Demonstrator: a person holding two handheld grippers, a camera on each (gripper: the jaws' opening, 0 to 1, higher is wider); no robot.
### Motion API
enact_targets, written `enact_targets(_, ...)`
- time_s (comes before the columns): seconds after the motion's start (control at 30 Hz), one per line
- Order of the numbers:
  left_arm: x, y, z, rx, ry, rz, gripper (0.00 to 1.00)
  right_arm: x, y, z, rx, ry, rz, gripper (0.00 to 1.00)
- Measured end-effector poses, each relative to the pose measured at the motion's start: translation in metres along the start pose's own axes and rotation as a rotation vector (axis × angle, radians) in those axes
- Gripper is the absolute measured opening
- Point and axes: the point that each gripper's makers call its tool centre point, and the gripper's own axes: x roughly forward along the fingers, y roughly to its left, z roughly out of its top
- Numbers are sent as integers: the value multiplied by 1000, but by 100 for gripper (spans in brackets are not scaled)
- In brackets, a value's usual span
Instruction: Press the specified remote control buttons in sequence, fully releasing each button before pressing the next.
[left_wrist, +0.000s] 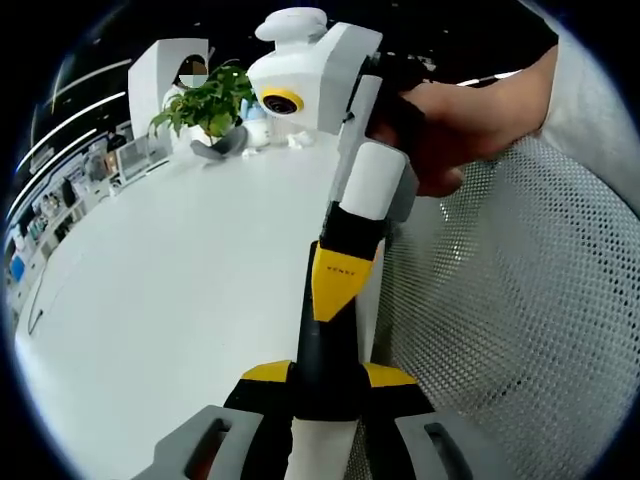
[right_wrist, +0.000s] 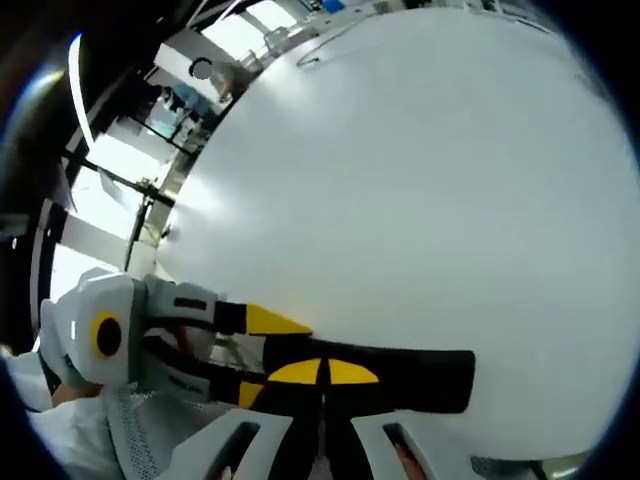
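Observation:
A black remote control (left_wrist: 328, 345) rises from the bottom of the left gripper view. My left gripper (left_wrist: 330, 376) is shut on it, a yellow pad on each side. My right gripper (left_wrist: 335, 300) comes down from the upper right, held in a hand (left_wrist: 450, 120). Its jaws are shut into one yellow wedge whose tip touches the remote's upper face. In the right gripper view the remote (right_wrist: 420, 380) lies crosswise above the white table (right_wrist: 420, 180). There my right gripper (right_wrist: 322, 372) has its pads together against the remote, and the left gripper (right_wrist: 265, 358) grips the remote's left end.
A white mesh chair back (left_wrist: 520, 310) stands close on the right of the left gripper view. At the table's far end are a potted plant (left_wrist: 210, 100) and small items. Shelves and windows (right_wrist: 130, 160) lie beyond the table edge.

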Motion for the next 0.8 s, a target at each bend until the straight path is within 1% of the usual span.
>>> enact_targets(0.1, 0, 0, 0, 0, 0, 0, 25, 2, 5, -2, -4, 11, 21, 0)
enact_targets(0.13, 0, 0, 0, 0, 0, 0, 25, 5, 5, -5, -21, 26, 8, 0)
enact_targets(0.2, 0, 0, 0, -2, -1, 0, 25, 4, 6, -4, -35, 24, -7, 0)
enact_targets(0.27, 0, 0, 0, -1, -1, 0, 25, 5, 6, -4, -76, 23, -25, 0)
enact_targets(0.47, 0, -1, 0, -4, -1, 3, 25, 5, 6, -5, -122, 25, -48, 0)
enact_targets(0.57, -1, -1, 0, -5, 0, 6, 25, 6, 7, -5, -148, 28, -73, 0)
enact_targets(0.8, -1, 0, 0, -7, 1, 10, 25, 6, 4, -4, -144, 31, -88, 0)
